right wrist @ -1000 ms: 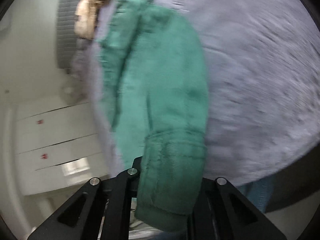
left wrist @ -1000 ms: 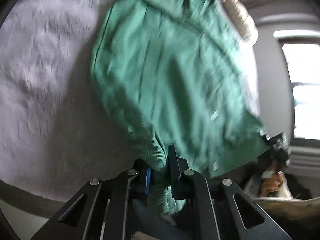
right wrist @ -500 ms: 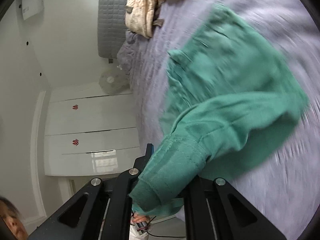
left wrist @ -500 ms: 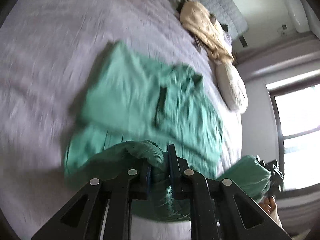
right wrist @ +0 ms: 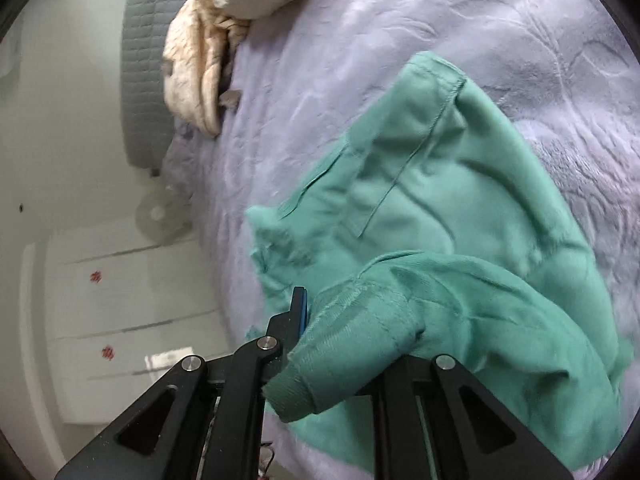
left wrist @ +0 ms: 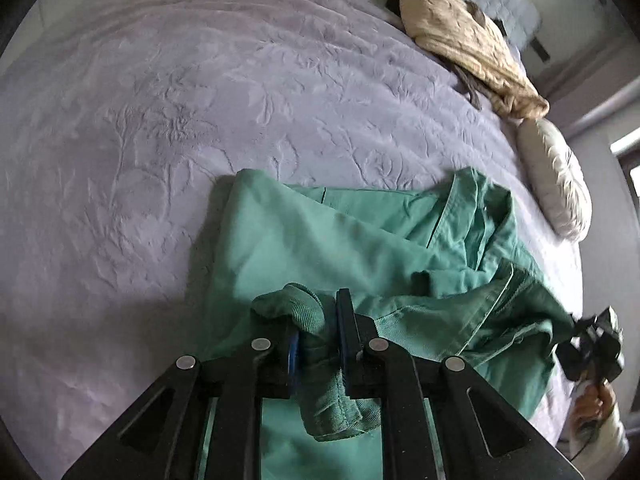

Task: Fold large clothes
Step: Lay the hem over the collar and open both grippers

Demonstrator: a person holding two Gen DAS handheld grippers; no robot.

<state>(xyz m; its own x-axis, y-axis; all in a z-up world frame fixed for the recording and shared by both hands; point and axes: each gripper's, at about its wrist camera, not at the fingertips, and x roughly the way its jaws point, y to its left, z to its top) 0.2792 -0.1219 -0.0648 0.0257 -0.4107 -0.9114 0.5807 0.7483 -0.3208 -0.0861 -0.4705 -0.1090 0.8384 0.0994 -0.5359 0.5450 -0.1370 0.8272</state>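
Since a second ago both hands have carried the ribbed hem of the green cotton jacket point(left wrist: 360, 248) up over its body, so the lower half now lies doubled on the upper half, on the lilac embossed bedspread point(left wrist: 160, 120); the left gripper point(left wrist: 318, 334) pinches a bunched ribbed band between narrow jaws that have just eased apart a little, cloth between them; the right gripper point(right wrist: 344, 320) holds the other ribbed corner, its jaws likewise just opening, though one finger is hidden under the fabric; the garment looks soft, light and limp, a matte twill with stitched seams and pale piping, likely to sag and crease wherever it is unsupported, while the thicker ribbing gives the firmest purchase; for a further fold the two outer corners of the doubled edge seem the best places to grip; a crumpled beige garment point(left wrist: 464, 36) and a white pillow point(left wrist: 556, 184) lie well apart, near the grey quilted headboard point(right wrist: 144, 60).
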